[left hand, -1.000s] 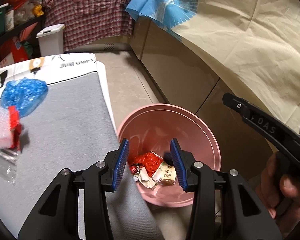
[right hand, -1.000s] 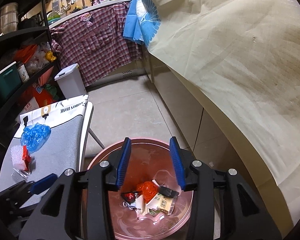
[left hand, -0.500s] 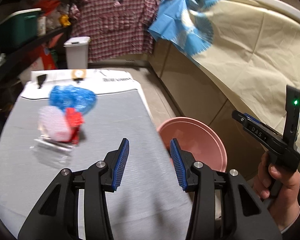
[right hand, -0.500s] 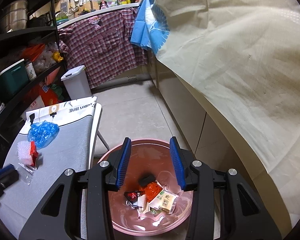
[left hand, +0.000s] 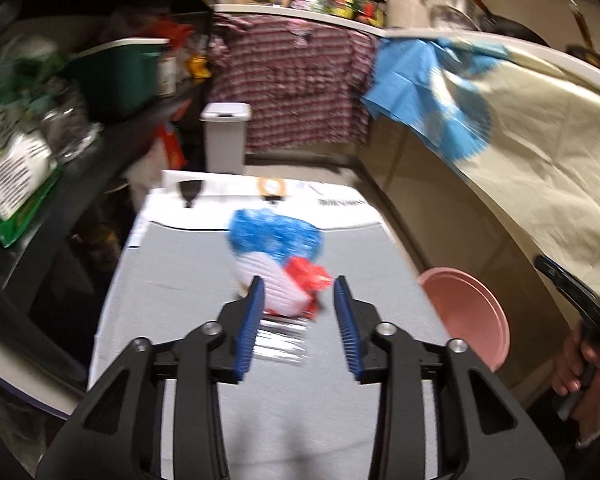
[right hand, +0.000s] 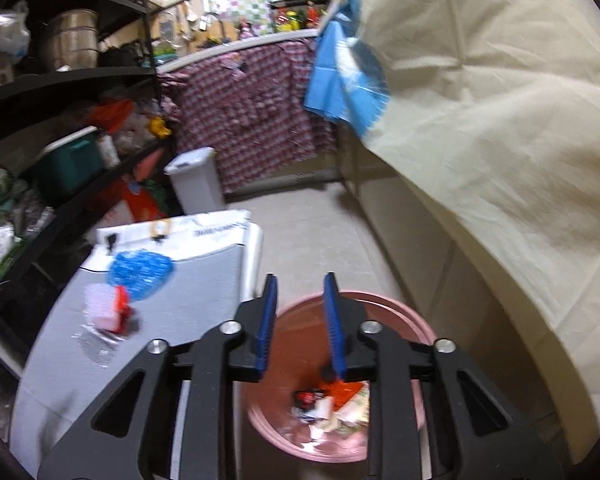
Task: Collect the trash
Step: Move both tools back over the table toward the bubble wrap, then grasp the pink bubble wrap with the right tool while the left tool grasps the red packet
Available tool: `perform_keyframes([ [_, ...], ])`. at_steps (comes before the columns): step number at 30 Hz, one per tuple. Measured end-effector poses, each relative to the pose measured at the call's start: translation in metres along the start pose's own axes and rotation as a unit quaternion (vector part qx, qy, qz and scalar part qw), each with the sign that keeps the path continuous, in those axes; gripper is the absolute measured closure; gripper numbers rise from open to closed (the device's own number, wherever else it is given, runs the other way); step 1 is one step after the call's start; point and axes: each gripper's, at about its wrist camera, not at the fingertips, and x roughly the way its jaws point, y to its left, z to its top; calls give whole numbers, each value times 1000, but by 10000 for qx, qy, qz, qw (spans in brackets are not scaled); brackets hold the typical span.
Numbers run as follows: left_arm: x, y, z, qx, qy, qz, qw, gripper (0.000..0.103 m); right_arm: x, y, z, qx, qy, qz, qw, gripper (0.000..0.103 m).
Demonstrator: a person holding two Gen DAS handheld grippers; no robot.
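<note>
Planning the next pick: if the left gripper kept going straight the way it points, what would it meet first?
Probably the white foam piece with the red wrapper beside it, framed between the open left gripper; depth is uncertain in this blur.

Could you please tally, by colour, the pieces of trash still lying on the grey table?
Blue: 1, the crumpled blue bag
White: 1, the white foam piece
Red: 1, the red wrapper
Clear: 1, the clear plastic bag
Total: 4, all on the grey table; blur may hide smaller bits.
</note>
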Motion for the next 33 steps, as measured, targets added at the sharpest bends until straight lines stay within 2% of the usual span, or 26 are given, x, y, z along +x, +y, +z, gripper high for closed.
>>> perform_keyframes([
  [2,5,14,-1,-230,-13,13,9997,78,-1,12,-1,-75,-34,158,9998,86],
  [5,14,38,-4,-536,-30,145,9985,83,5,41,-5,-151,-14,501,9986,86],
  [11,21,60,-5,-651,-62,199,9977,83,32,104,-11,-363,163,1041,9938,84],
  [14,27,68,-3,-727,-40,146,9972,83,50,149,-17,-682,249,1331,9884,84],
  [17,31,73,3,-634,-159,293,9974,83,64,183,-23,-895,354,1554,9832,84],
  [19,31,79,5,-708,-177,262,9970,83,75,205,-27,-1083,385,1664,9793,84],
  [20,32,83,6,-757,-193,256,9966,83,83,217,-29,-1164,430,1730,9771,81],
  [27,36,104,8,-961,-204,215,9949,83,129,257,-48,-1669,808,1704,9678,66],
  [30,44,110,5,-975,-153,168,9950,83,144,264,-56,-1806,1017,1627,9647,65],
  [33,57,113,0,-992,-31,-41,9951,83,154,266,-62,-1919,1164,1515,9626,65],
])
